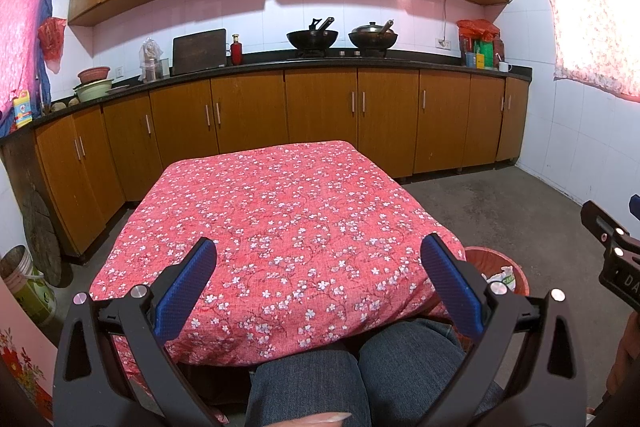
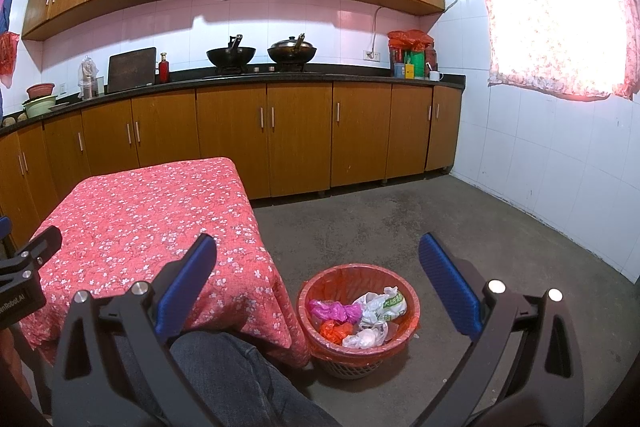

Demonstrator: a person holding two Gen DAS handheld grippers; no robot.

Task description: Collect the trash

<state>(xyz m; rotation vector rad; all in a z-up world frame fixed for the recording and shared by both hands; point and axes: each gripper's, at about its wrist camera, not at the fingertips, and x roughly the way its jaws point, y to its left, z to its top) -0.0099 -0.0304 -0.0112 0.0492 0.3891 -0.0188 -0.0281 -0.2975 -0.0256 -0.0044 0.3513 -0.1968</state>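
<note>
Red floral tablecloth [image 1: 280, 227], wooden kitchen cabinets [image 1: 320, 115] behind — both grippers' fingers [image 1: 188, 283] wide, holding nothing.

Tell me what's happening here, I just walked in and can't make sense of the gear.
A seated person holds a two-finger gripper in each hand; both the left gripper and the right gripper are open and hold nothing. The table with its red floral cloth shows no trash on top. Beside it on the floor, the lined trash basket already holds crumpled plastic bags. Collection looks finished or paused.
</note>
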